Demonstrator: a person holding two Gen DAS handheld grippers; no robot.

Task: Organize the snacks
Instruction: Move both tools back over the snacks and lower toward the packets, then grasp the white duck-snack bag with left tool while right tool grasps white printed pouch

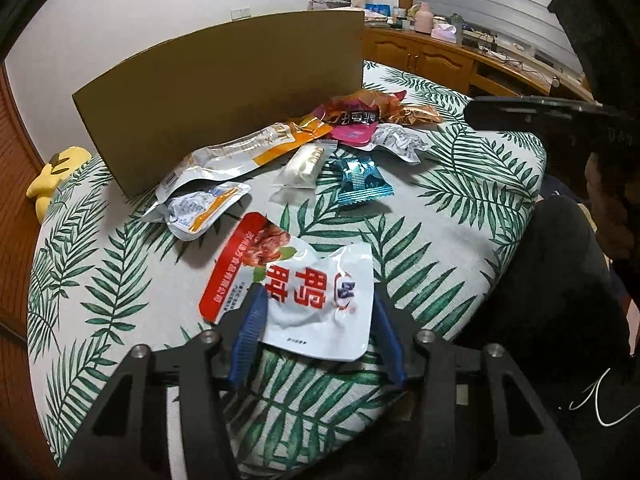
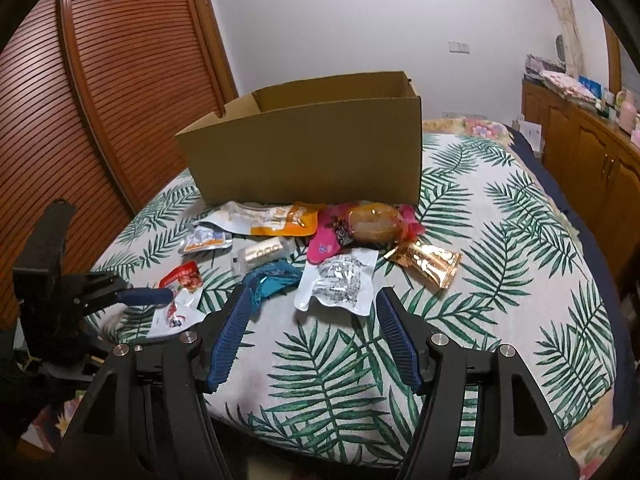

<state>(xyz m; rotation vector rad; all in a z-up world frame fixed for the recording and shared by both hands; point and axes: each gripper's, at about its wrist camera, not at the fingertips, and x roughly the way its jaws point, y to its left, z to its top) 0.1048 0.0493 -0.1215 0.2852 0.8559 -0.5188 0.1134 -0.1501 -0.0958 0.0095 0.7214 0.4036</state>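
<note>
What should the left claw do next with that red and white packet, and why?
Probably close the left gripper the rest of the way. The red and white snack packet already lies between its fingers, but whether the pads press it is unclear. Once held, it could go to the open cardboard box behind the pile.

Red-white pouch (image 1: 304, 292) between blue pads (image 1: 252, 328)
</note>
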